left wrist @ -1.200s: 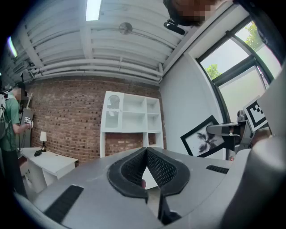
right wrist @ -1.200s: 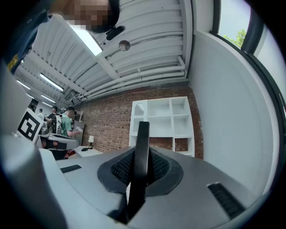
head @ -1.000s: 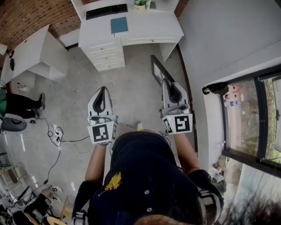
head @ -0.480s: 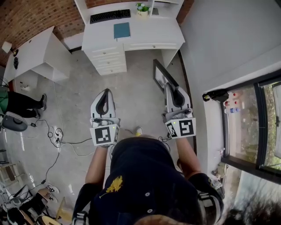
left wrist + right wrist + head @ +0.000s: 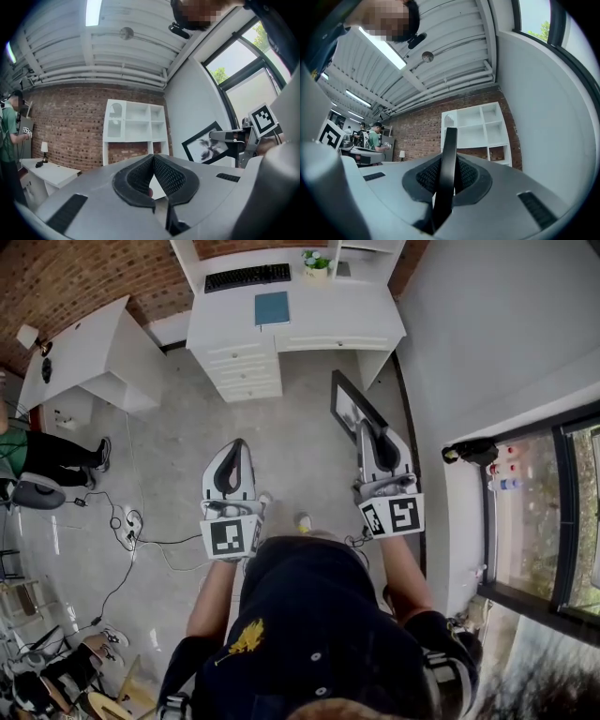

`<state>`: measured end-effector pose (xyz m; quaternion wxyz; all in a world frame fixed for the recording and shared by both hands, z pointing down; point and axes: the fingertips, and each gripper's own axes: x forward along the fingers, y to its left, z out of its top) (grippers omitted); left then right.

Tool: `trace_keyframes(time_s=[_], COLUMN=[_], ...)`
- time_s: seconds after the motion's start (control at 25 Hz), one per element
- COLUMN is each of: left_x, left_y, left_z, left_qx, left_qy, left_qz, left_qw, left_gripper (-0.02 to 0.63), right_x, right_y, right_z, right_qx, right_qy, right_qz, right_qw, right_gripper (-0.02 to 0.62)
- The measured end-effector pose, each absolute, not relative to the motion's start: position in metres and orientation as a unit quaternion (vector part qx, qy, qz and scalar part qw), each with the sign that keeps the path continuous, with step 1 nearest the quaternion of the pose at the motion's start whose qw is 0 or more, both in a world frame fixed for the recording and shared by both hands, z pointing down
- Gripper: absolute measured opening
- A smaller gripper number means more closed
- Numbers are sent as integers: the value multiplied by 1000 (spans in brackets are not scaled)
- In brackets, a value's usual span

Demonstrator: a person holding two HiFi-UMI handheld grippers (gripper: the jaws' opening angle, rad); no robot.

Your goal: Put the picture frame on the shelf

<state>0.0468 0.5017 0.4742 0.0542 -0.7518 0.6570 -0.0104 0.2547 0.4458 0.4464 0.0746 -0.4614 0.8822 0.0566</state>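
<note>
Since the fingers (image 5: 425, 176) of the right gripper (image 5: 449, 161) are clenched on one thin rail of the black rectangular picture frame (image 5: 450, 140), the frame is carried in the air rather than resting anywhere. It stands edge-on between the pads, and in the head view it juts from the tips toward 11 o'clock. The left gripper (image 5: 152, 161), at 9 o'clock of the right one, has its fingers pressed together with nothing between them.

Straight ahead, at 12 o'clock in both gripper views, stands the white cubby shelf (image 5: 480, 126) against a red brick wall (image 5: 65, 126), well apart from the frame. Below it a white surface (image 5: 328, 310) carries a black keyboard (image 5: 247, 277) and a teal book (image 5: 273, 308).

The frame looks stiff and light, yet probably glazed, so likely fragile if knocked on a shelf edge. Its smooth, narrow moulding could pivot or slide in a one-sided grip. The safest hold seems to be on the rail, near the middle of a side, never on the picture face. The empty left fingers could steady the opposite rail.
</note>
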Motion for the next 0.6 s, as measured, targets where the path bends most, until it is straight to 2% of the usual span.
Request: trace_keyframes(time_s=[0.6], left_x=[35], left_y=[461], left_z=[493], left_qx=[-756], left_qy=[653], left_qz=[-30], left_qw=[36], left_gripper=[18], right_x=[240], right_y=[408], right_z=[455], right_qx=[-453], right_qy=[887], right_qz=[45], right_qw=[74], right_gripper=[29])
